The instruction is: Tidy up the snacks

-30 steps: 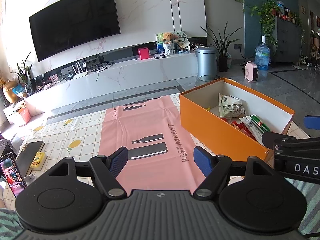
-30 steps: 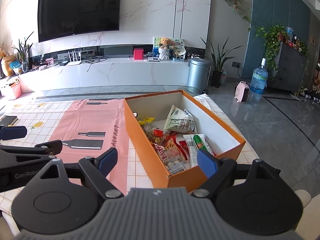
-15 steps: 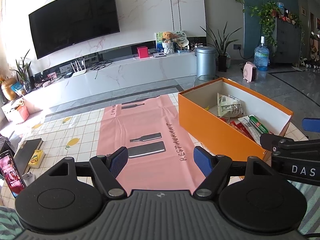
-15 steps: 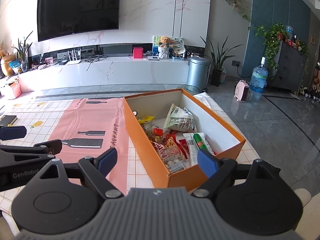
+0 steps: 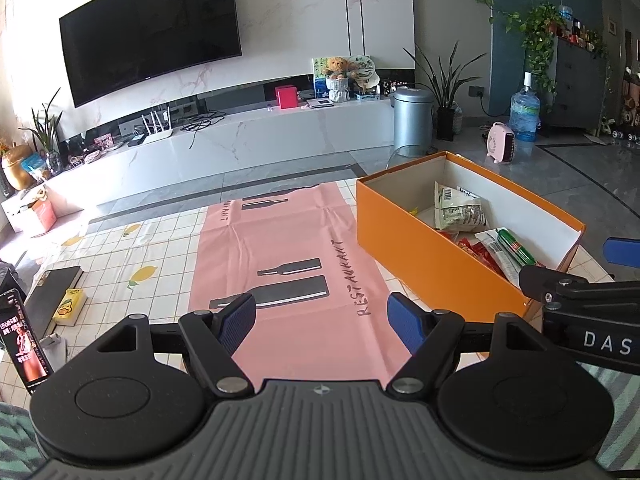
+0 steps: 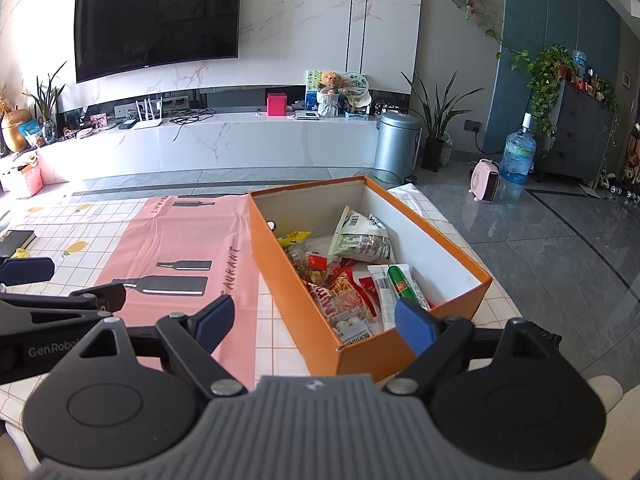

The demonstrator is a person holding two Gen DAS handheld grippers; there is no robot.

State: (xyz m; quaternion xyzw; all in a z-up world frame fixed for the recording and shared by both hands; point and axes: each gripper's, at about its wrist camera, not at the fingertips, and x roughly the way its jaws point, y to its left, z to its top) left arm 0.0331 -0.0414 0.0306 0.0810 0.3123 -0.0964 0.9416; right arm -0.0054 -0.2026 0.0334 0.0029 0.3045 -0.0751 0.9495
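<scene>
A: Fingers first?

B: Left gripper (image 5: 321,317) and right gripper (image 6: 314,320) both gape wide, nothing between them, much as they did a second ago; the views have barely drifted.

A: And the snacks?

B: All in the orange box (image 6: 298,304), at two o'clock from the left gripper: a white bag (image 6: 362,238), red packets (image 6: 340,300), a green stick (image 6: 402,286). The pink mat (image 5: 292,264) at twelve lies bare. That fits sorting finished, or unpacking ahead.
</scene>
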